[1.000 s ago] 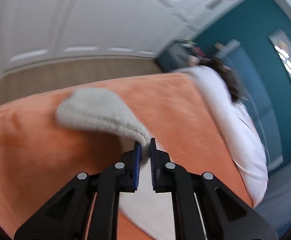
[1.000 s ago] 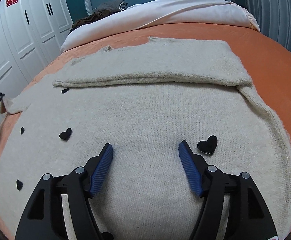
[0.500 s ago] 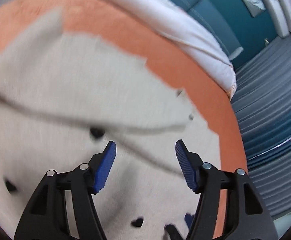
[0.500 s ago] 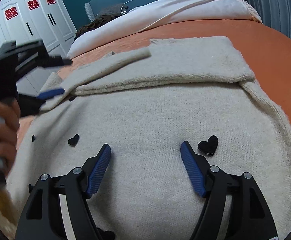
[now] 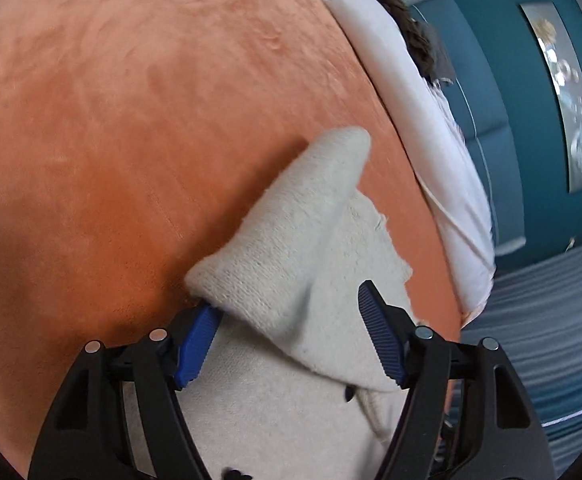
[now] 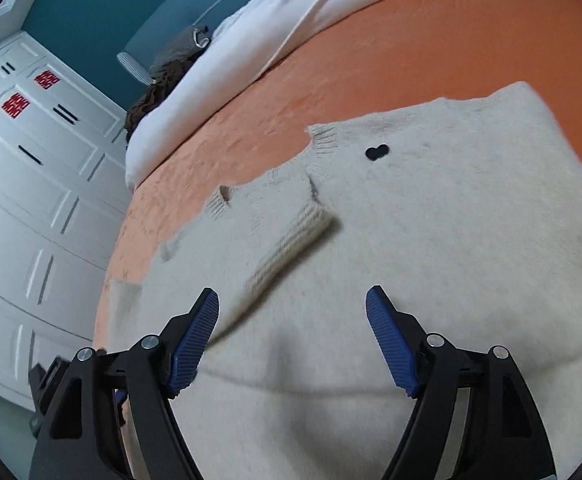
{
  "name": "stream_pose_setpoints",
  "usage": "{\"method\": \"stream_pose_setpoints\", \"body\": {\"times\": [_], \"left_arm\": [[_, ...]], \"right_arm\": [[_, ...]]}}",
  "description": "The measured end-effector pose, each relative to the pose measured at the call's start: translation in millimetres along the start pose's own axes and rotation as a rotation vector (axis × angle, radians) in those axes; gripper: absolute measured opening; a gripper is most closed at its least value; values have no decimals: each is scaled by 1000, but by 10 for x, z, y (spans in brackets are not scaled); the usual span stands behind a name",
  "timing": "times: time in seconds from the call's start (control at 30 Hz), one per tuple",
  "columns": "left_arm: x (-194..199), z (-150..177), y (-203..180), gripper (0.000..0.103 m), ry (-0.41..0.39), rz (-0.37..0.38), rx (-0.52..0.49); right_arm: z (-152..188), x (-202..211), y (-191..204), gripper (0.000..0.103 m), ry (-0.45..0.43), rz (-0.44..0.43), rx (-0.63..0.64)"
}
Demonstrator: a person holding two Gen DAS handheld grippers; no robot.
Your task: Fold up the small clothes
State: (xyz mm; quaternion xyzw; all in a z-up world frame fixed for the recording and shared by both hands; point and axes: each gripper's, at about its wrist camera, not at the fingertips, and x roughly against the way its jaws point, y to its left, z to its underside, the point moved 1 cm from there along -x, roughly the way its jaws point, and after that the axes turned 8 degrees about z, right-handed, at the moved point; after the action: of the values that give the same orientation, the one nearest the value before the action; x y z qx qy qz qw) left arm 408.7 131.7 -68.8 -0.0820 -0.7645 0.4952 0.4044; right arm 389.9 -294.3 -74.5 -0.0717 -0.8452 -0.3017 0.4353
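A cream knit sweater [image 6: 431, 240] with small black hearts [image 6: 377, 152] lies flat on the orange bedspread [image 6: 411, 48], with a sleeve folded across it and its ribbed cuff [image 6: 295, 240] on the body. My right gripper [image 6: 291, 320] is open and empty just above the sweater. In the left wrist view a folded shoulder part of the sweater [image 5: 291, 240] lies between the jaws of my left gripper [image 5: 287, 320], which stand wide apart. The fabric drapes over the left fingertip [image 5: 195, 340]; nothing is gripped.
A white duvet [image 6: 259, 48] and dark clothes [image 6: 171, 68] lie at the head of the bed by the teal headboard [image 5: 483, 92]. White wardrobe doors [image 6: 31, 200] stand to the left of the bed. Blue-grey curtain folds [image 5: 551, 340] show at the right.
My left gripper let go of the sleeve cuff it held, laid the sleeve across the sweater, and now stands open at the left shoulder fold. My right gripper shifted forward and turned left, staying open.
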Motion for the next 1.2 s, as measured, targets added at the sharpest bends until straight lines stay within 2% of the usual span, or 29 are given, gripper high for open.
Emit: {"method": "stream_pose_setpoints", "body": {"times": [0.07,0.1,0.17,0.2,0.23,0.3,0.37,0.4,0.43,0.47,0.5,0.53,0.57,0.6,0.63,0.7,0.73,0.77,0.83,0.87,0.93,1.0,1.03,1.07,1.1,1.13,1.2], "left_arm": [[-11,-3,39,63,-11,12,45],[48,-10,107,61,-14,13,54],[24,-44,81,54,-17,16,56],[20,-78,83,43,-16,14,53],[20,-93,70,28,-15,19,48],[76,-93,18,12,-25,32,13],[93,-54,-77,11,-28,33,-61],[67,-7,-105,11,-14,35,-89],[-11,79,-117,11,15,24,-114],[-85,163,-104,10,40,4,-121],[-175,257,-66,9,66,-22,-118],[-250,345,-15,8,84,-49,-110],[-283,422,41,8,78,-54,-99],[-253,462,49,8,48,-46,-109],[-232,478,32,8,33,-47,-132],[-225,485,18,8,28,-54,-158],[-227,479,29,8,27,-53,-160],[-231,476,42,8,24,-50,-165],[-236,500,41,8,18,-54,-199],[-237,513,26,8,14,-58,-228],[-241,559,-6,9,3,-75,-311],[-240,631,-29,9,-15,-74,-417],[-231,650,-3,10,-24,-60,-430],[-216,644,33,10,-33,-34,-414],[-205,635,56,10,-36,-17,-400],[-198,631,85,10,-42,3,-389],[-182,642,106,10,-53,21,-392]], "right_arm": [[-93,-245,115,74,24,37,-23],[-126,-331,177,69,22,63,-34],[-179,-361,296,21,0,91,-28],[-221,-324,365,8,2,65,-23],[-266,-160,407,7,-44,8,-39],[-302,414,467,7,-202,-116,-28],[-233,925,357,7,-339,-134,-1],[-182,1060,232,7,-384,-112,1],[-125,1093,72,7,-408,-53,5],[-87,979,-95,7,-382,40,18],[-48,682,-305,7,-282,149,40],[13,335,-525,6,-143,246,49],[70,186,-659,6,-81,266,38],[105,276,-723,6,-130,201,11],[83,387,-709,6,-153,173,-6],[44,578,-655,6,-193,84,-37],[47,625,-649,6,-217,84,-20],[58,563,-674,6,-207,123,0],[138,240,-840,4,-94,183,-1],[176,252,-916,3,-114,158,-7],[183,425,-939,7,-131,144,-37],[239,624,-955,13,-155,189,-71],[276,745,-957,16,-190,230,-72],[322,837,-893,16,-228,250,-59],[367,926,-725,14,-253,202,-9],[311,914,-550,11,-241,159,49],[368,736,97,10,-149,83,261]]}}
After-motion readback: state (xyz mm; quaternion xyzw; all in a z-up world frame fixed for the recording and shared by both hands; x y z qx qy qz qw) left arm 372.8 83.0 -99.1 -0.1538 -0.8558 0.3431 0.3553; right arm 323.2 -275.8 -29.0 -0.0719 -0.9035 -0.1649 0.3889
